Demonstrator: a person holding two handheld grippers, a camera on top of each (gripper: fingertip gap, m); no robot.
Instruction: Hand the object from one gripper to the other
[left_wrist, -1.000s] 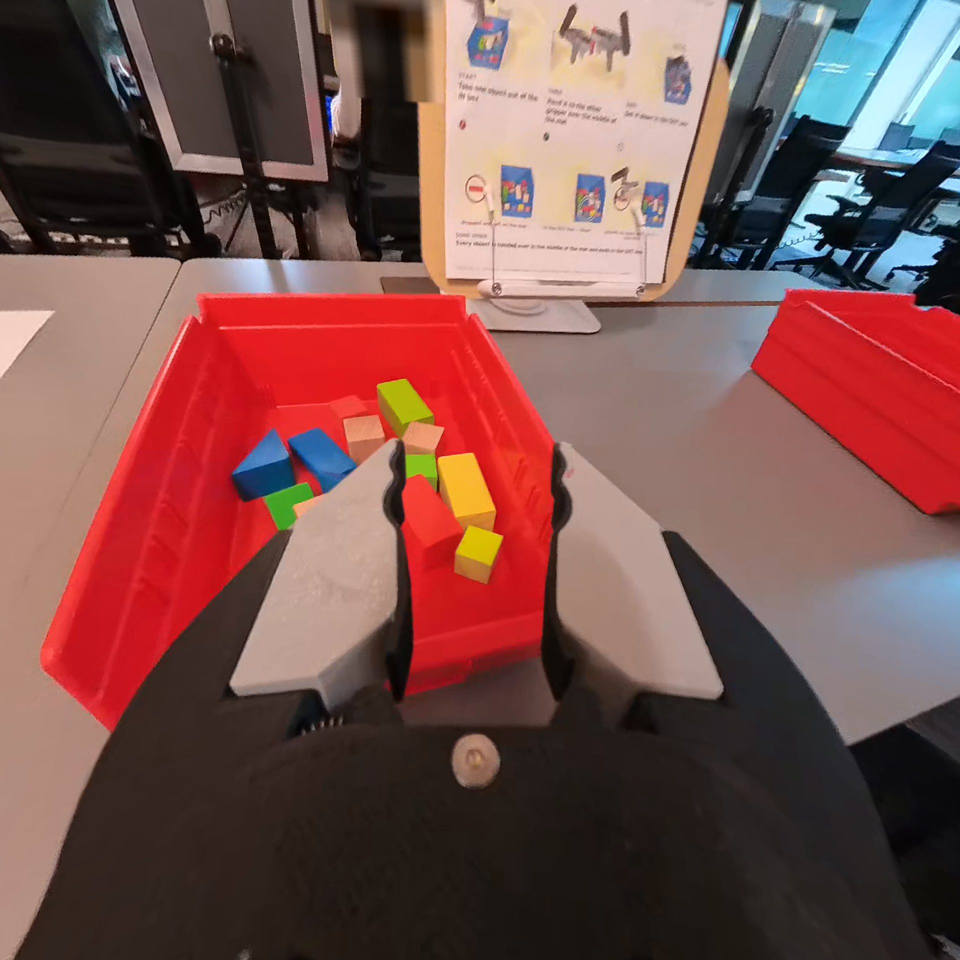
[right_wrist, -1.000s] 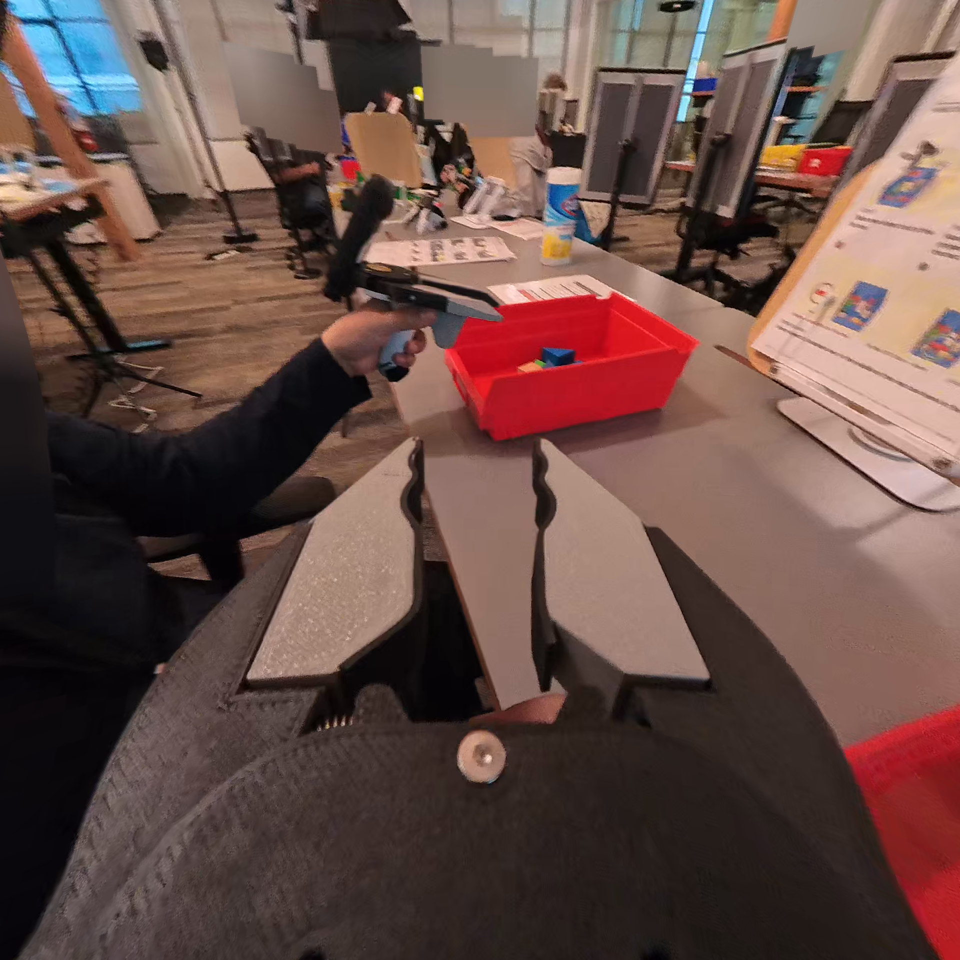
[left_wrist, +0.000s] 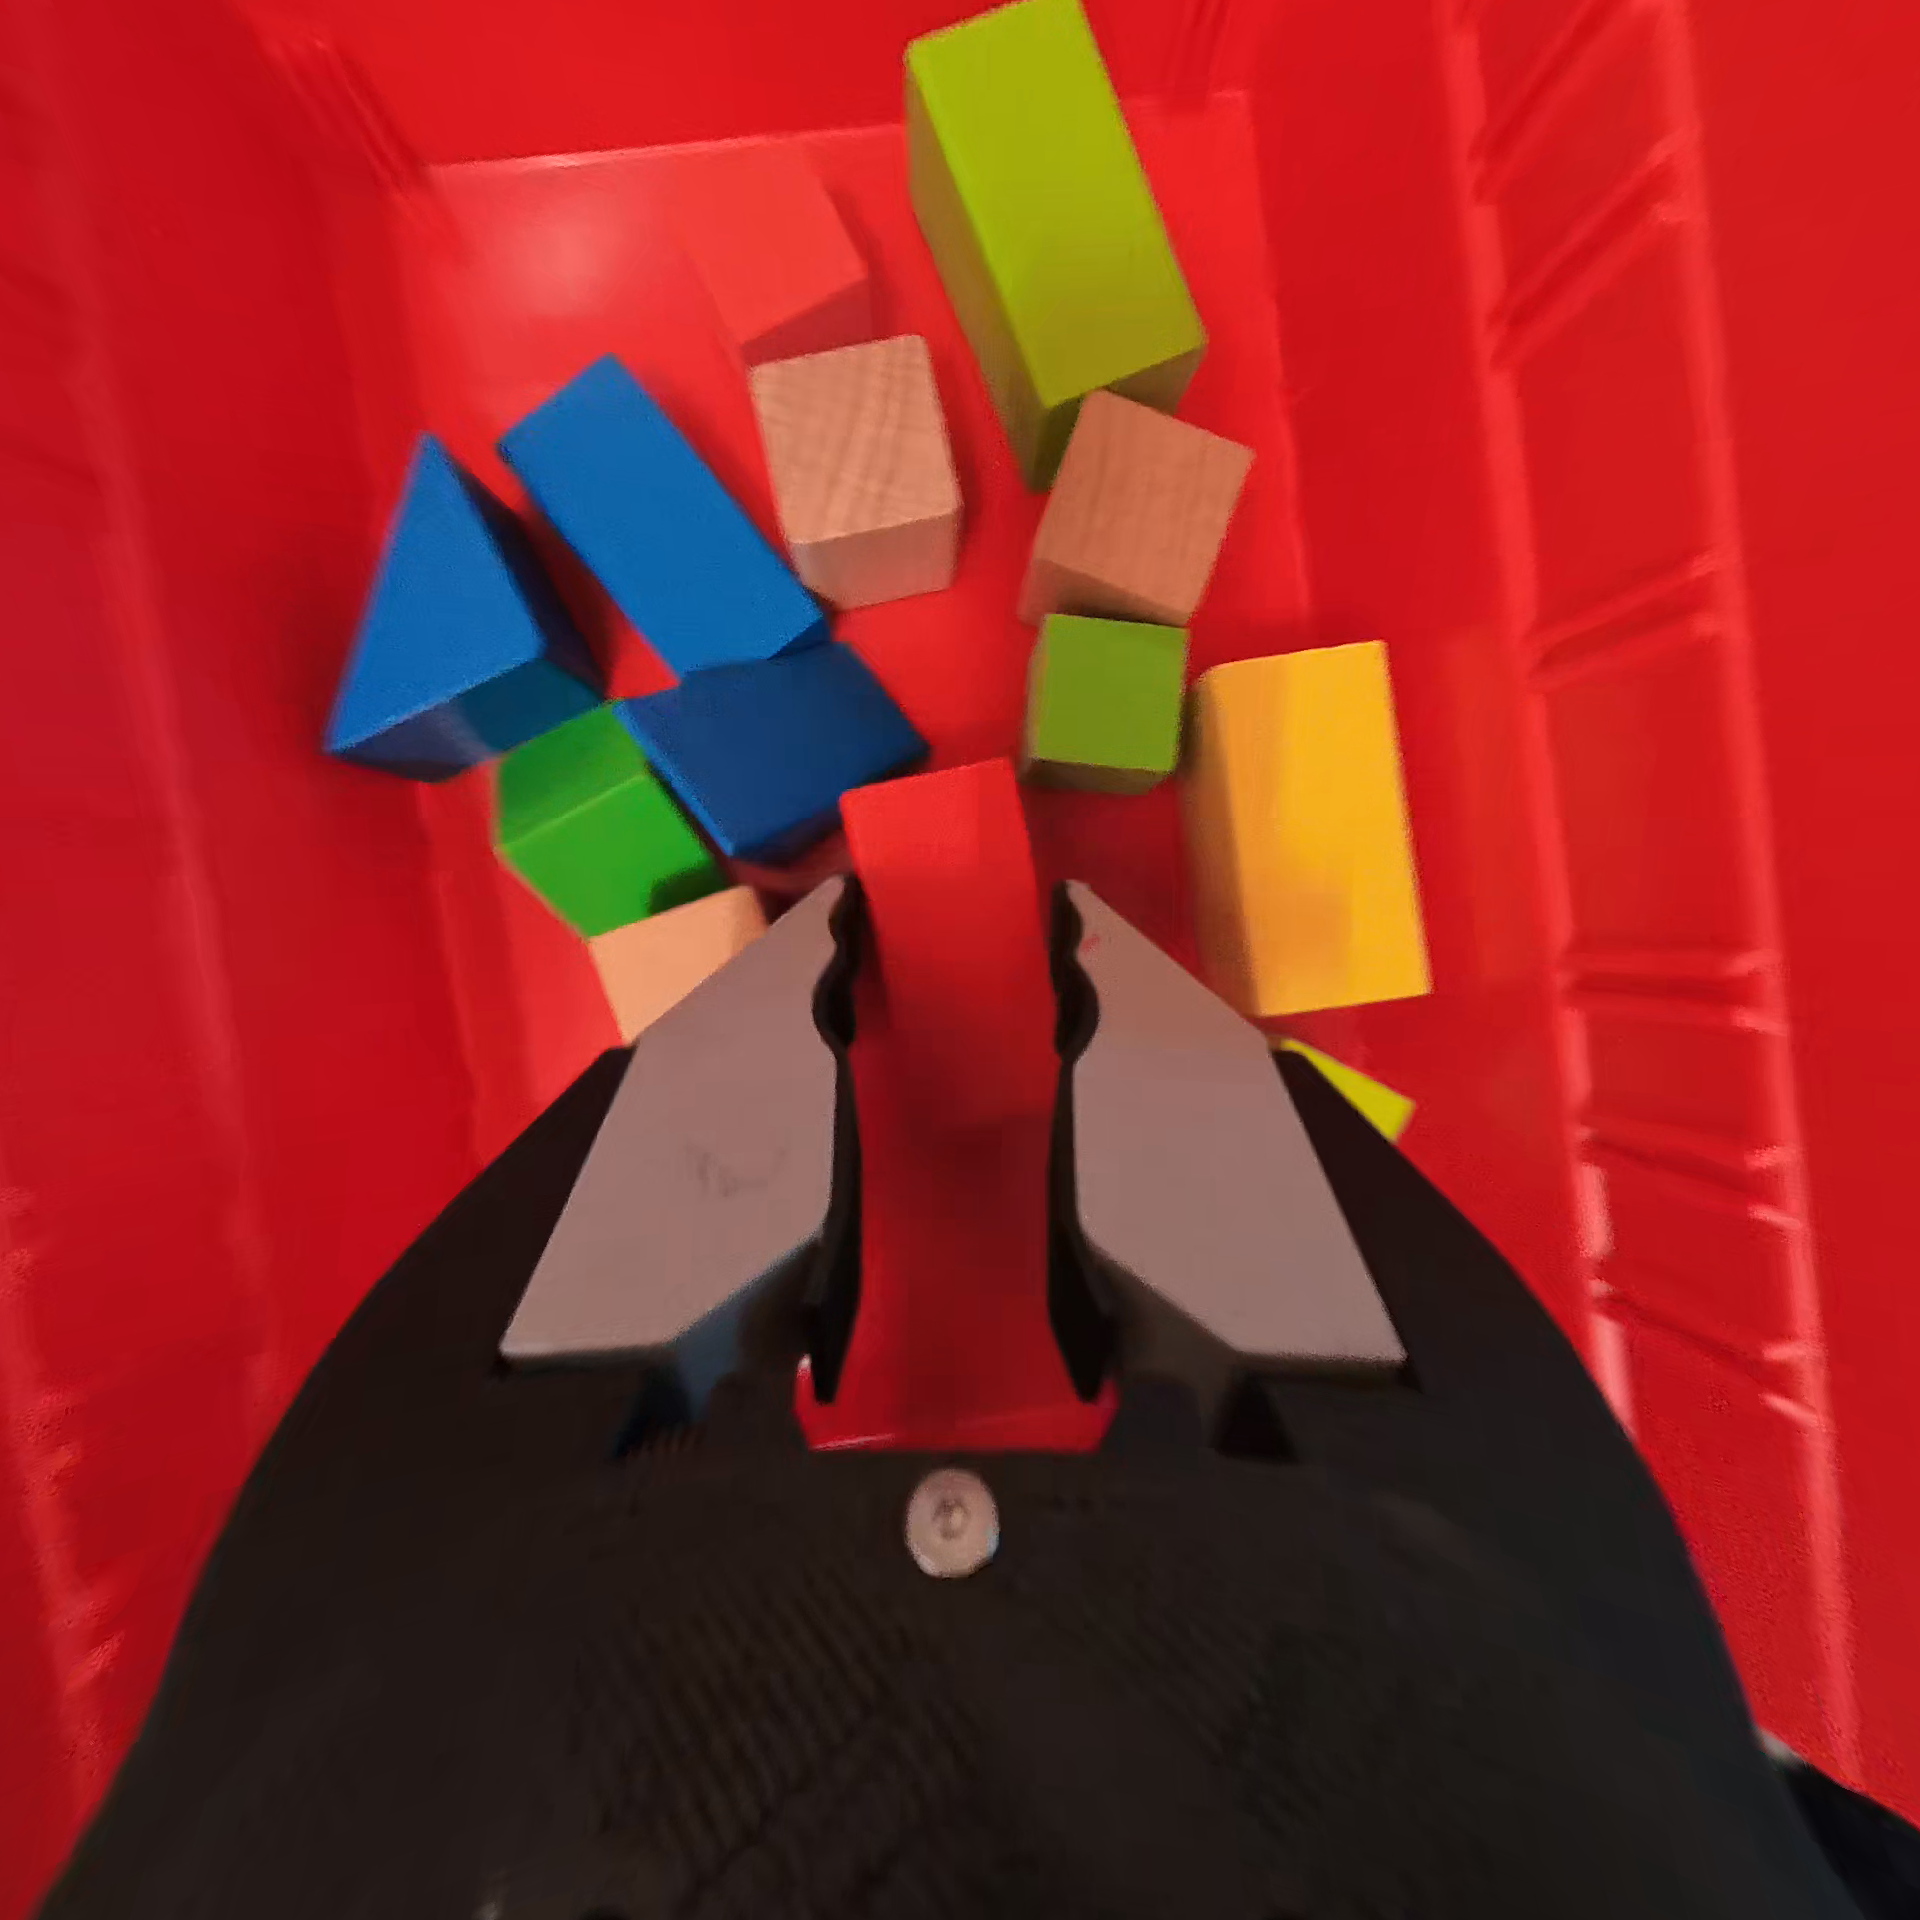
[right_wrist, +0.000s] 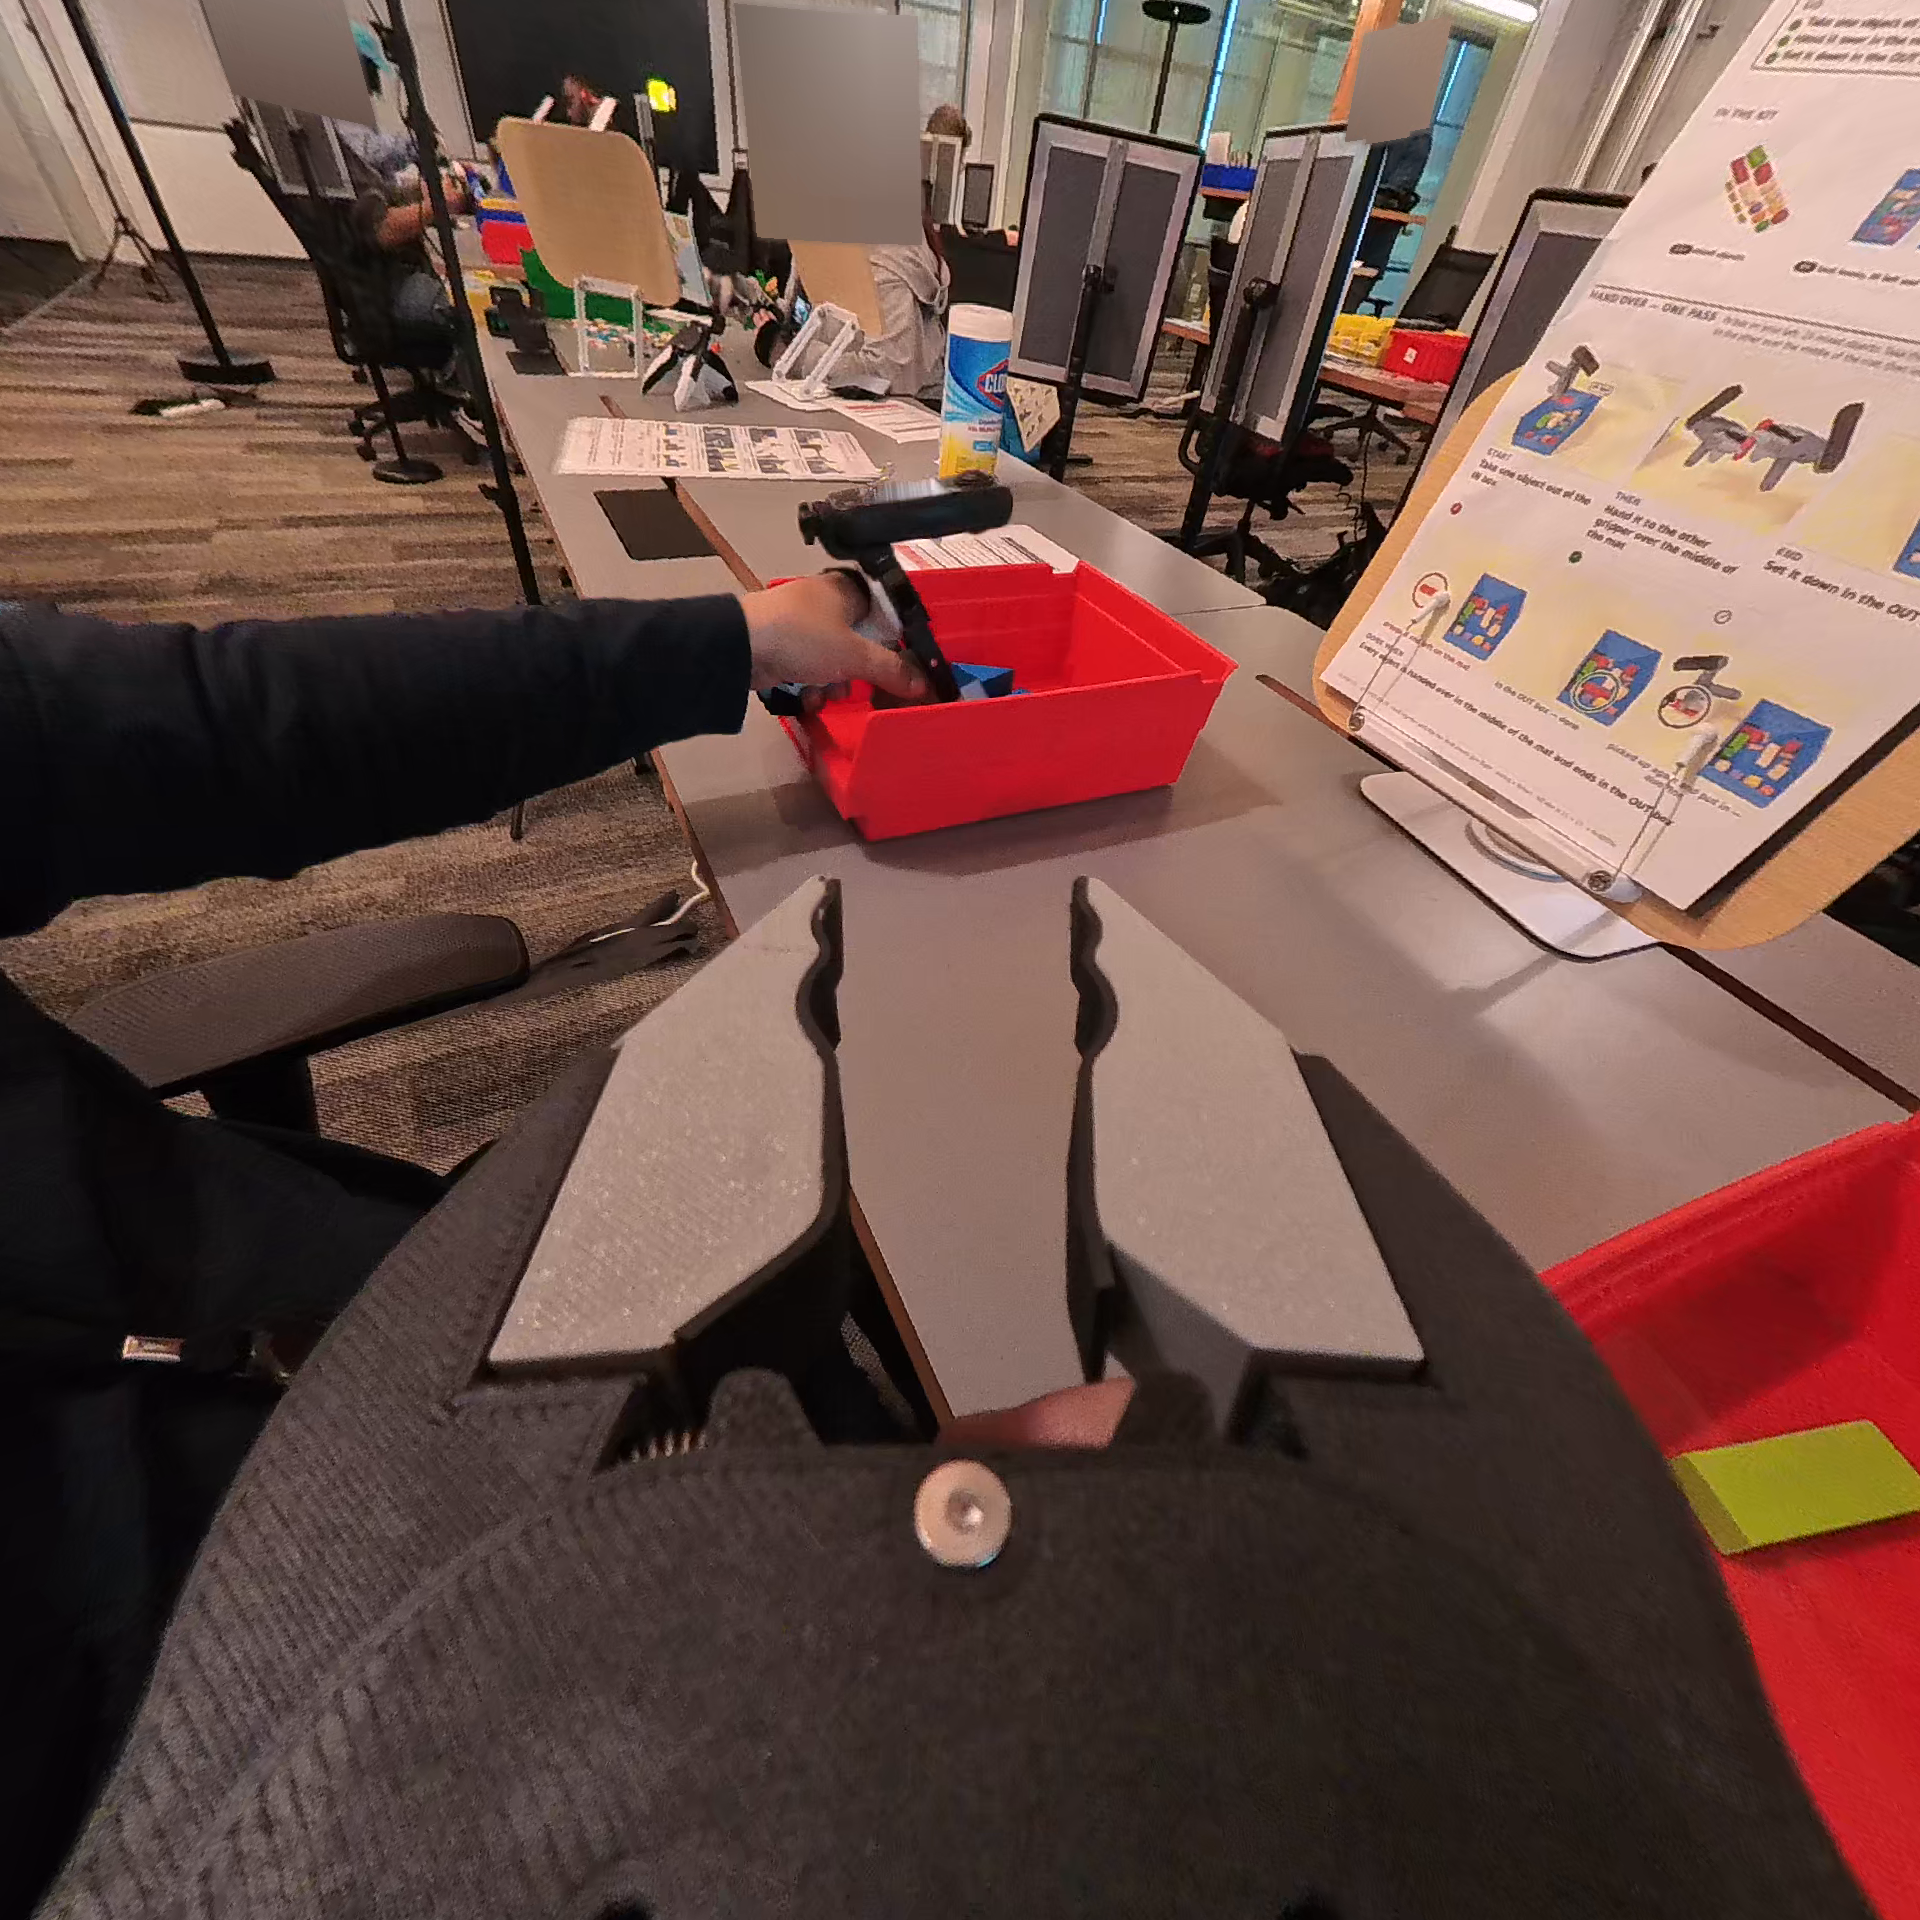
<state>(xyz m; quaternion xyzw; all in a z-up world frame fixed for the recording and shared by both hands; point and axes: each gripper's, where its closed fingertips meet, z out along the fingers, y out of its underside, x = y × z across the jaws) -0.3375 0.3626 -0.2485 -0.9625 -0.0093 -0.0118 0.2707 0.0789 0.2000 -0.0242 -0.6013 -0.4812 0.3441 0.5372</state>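
Observation:
In the left wrist view my left gripper (left_wrist: 951, 904) is down inside the red bin (left_wrist: 208, 727). Its jaws are closed against both sides of a long red block (left_wrist: 935, 831), which fills the gap between them. Blue, green, yellow and plain wooden blocks lie around it, such as a yellow block (left_wrist: 1299, 831) to the right and a blue block (left_wrist: 769, 738) to the left. In the right wrist view my right gripper (right_wrist: 951, 894) is open and empty above the grey table (right_wrist: 1351, 1039). The left gripper (right_wrist: 904, 623) shows farther off, dipped into the bin (right_wrist: 1018, 748).
A second red bin (right_wrist: 1766, 1330) at the lower right holds a lime green block (right_wrist: 1797, 1481). An instruction board on a stand (right_wrist: 1662, 520) stands at the right. A person's dark sleeve (right_wrist: 364, 717) reaches across from the left. Chairs and other desks are behind. The gap from one gripper's tips to the other's is roughly 50 cm.
My left gripper has dropped from above the bin down into it, and its jaws have narrowed onto the red block. My right gripper has barely moved.

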